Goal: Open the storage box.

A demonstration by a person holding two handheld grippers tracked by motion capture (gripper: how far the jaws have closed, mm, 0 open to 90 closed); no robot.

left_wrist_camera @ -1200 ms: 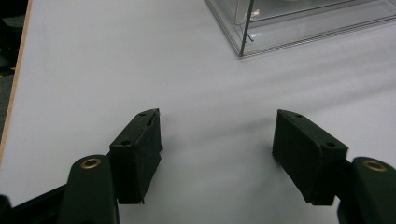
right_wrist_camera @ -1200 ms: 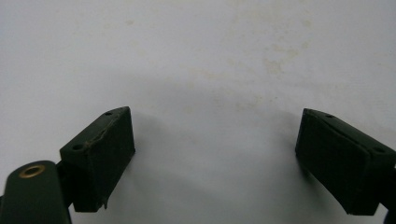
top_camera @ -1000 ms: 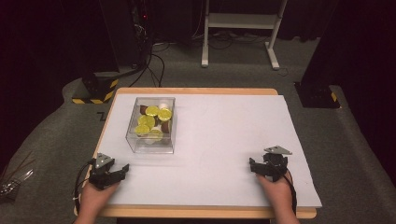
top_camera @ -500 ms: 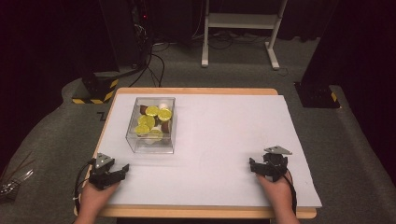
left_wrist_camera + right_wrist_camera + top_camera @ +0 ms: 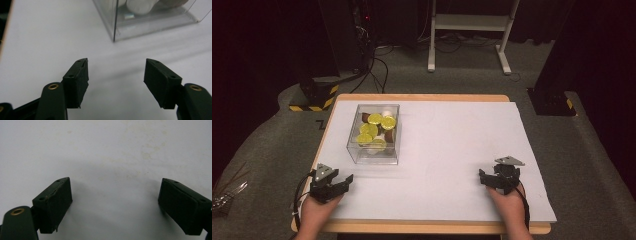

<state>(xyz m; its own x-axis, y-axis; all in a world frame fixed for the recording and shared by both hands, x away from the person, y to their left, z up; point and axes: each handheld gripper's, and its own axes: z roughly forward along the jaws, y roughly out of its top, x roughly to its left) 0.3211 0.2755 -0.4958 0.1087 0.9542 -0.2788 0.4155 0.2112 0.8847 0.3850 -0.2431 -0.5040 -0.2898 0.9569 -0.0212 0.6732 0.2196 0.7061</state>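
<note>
A clear plastic box (image 5: 373,152) stands on the white-covered table (image 5: 452,140) at the left. It holds yellow round pieces (image 5: 375,119) with some brown and white ones. My left gripper (image 5: 343,182) rests at the front left, a short way in front of the box. In the left gripper view the left gripper (image 5: 116,72) is open; its jaws have just closed a little with nothing between them, and the box's near corner (image 5: 140,22) lies ahead. My right gripper (image 5: 488,179) sits at the front right, and the right gripper (image 5: 115,195) stands open over bare white sheet.
The wooden table edge (image 5: 422,227) runs along the front, under both hands. Behind the table are a white stand's legs (image 5: 467,30), cables on the floor (image 5: 377,70) and a black-and-yellow striped base (image 5: 314,97) at the back left.
The left gripper has shifted slightly; the box and the right gripper have kept still.
</note>
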